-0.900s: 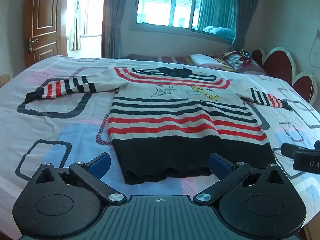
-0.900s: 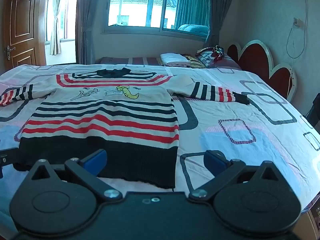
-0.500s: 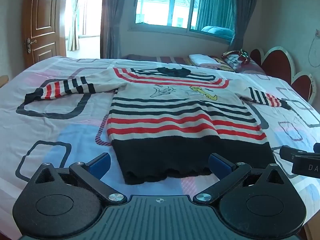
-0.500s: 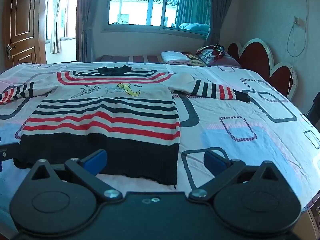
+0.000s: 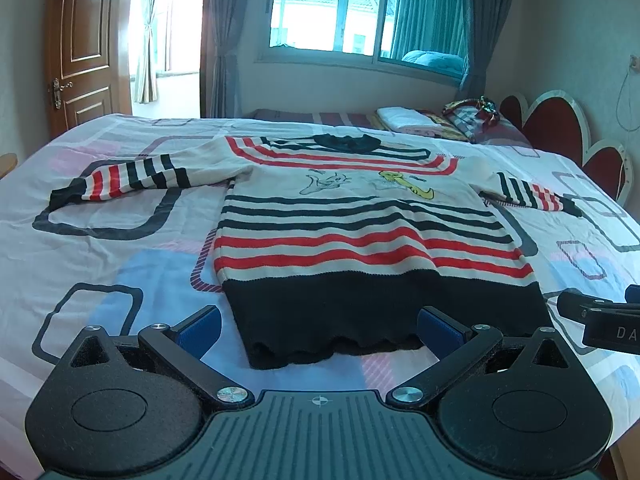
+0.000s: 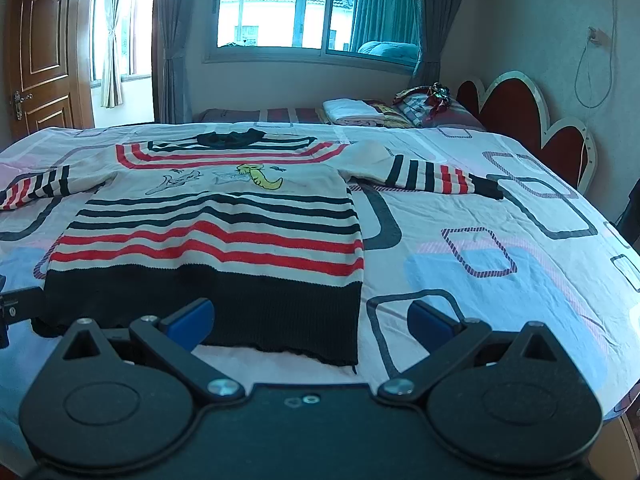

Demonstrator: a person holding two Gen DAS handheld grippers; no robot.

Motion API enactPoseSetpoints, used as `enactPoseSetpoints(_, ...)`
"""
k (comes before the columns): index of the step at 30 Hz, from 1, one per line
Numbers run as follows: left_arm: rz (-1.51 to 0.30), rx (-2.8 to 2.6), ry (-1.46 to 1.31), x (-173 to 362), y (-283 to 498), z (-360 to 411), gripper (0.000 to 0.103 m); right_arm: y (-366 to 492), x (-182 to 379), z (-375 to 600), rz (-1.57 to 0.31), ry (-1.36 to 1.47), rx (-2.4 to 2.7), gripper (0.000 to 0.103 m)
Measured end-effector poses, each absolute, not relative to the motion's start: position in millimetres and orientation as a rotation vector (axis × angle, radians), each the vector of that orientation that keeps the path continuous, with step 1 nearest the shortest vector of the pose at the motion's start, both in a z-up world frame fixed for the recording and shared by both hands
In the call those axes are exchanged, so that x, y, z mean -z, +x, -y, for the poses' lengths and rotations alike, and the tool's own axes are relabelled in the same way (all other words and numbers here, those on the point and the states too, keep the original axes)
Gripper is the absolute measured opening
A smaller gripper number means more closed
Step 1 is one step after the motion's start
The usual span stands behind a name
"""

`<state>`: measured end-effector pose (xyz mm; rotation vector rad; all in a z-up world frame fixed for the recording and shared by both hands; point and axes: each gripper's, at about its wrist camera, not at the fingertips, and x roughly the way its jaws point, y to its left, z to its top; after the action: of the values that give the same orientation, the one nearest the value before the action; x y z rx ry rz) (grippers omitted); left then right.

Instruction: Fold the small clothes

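A small striped sweater (image 5: 352, 232) lies flat, face up, on the bed, with its black hem nearest me and both sleeves spread out. It also shows in the right wrist view (image 6: 216, 232). My left gripper (image 5: 318, 326) is open and empty, hovering just before the hem's left part. My right gripper (image 6: 310, 318) is open and empty, hovering before the hem's right corner. The right gripper's tip shows at the right edge of the left wrist view (image 5: 600, 318).
The bed sheet (image 6: 480, 264) has a pattern of squares. Folded laundry and pillows (image 6: 392, 110) lie at the far head end by a red headboard (image 6: 532, 120). A door (image 5: 84, 52) and a window (image 5: 360, 12) stand beyond.
Both grippers have drifted very slightly; the sweater lies unchanged.
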<state>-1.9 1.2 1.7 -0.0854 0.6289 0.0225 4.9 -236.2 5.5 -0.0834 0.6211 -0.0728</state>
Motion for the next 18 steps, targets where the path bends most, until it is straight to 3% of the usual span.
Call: enactPoseSetpoints(18,-0.636,-0.020,-0.087,1.6,0.4,0.5,0.103,8.5,-3.7,237.0,-0.637,-0.081,0.057,0.102)
